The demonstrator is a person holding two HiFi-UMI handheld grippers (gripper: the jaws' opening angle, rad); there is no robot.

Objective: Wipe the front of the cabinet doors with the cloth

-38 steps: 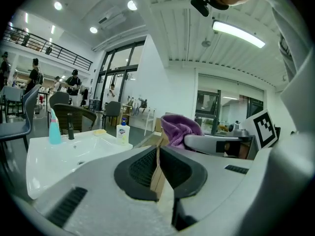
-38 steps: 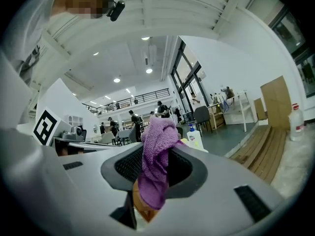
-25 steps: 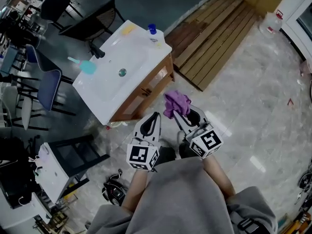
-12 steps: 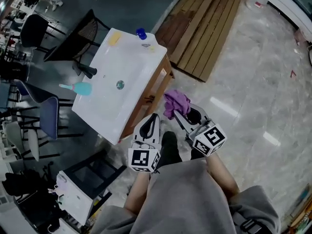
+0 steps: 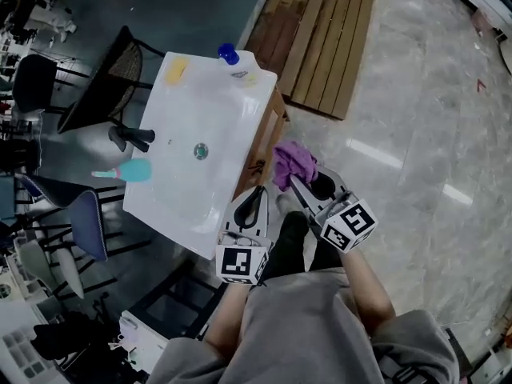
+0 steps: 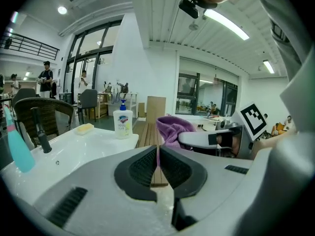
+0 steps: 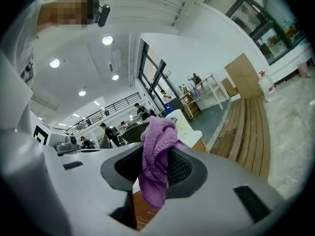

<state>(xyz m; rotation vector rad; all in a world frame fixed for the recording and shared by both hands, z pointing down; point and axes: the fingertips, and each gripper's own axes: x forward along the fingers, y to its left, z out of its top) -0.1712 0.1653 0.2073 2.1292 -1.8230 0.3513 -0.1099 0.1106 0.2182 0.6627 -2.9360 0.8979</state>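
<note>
A wooden vanity cabinet (image 5: 269, 138) with a white sink top (image 5: 200, 174) stands ahead of me; its doors face right in the head view. My right gripper (image 5: 294, 184) is shut on a purple cloth (image 5: 293, 161), held just off the cabinet front. In the right gripper view the cloth (image 7: 156, 157) hangs bunched between the jaws of the right gripper (image 7: 155, 168). My left gripper (image 5: 254, 204) sits beside it, near the sink top's corner, shut with nothing held. In the left gripper view, the left gripper (image 6: 158, 167) has its pads together, and the cloth (image 6: 173, 130) shows beyond them.
On the sink top are a black tap (image 5: 132, 137), a teal brush (image 5: 126, 170), a yellow sponge (image 5: 175, 68) and a soap bottle (image 5: 231, 57). Wooden decking (image 5: 320, 38) lies behind the cabinet. Chairs (image 5: 104, 82) crowd the left; marble floor (image 5: 432, 150) spreads right.
The view has shifted, so the cabinet now sits higher and closer. Both grippers and the cloth have come nearer to the cabinet front. Both stay shut.
</note>
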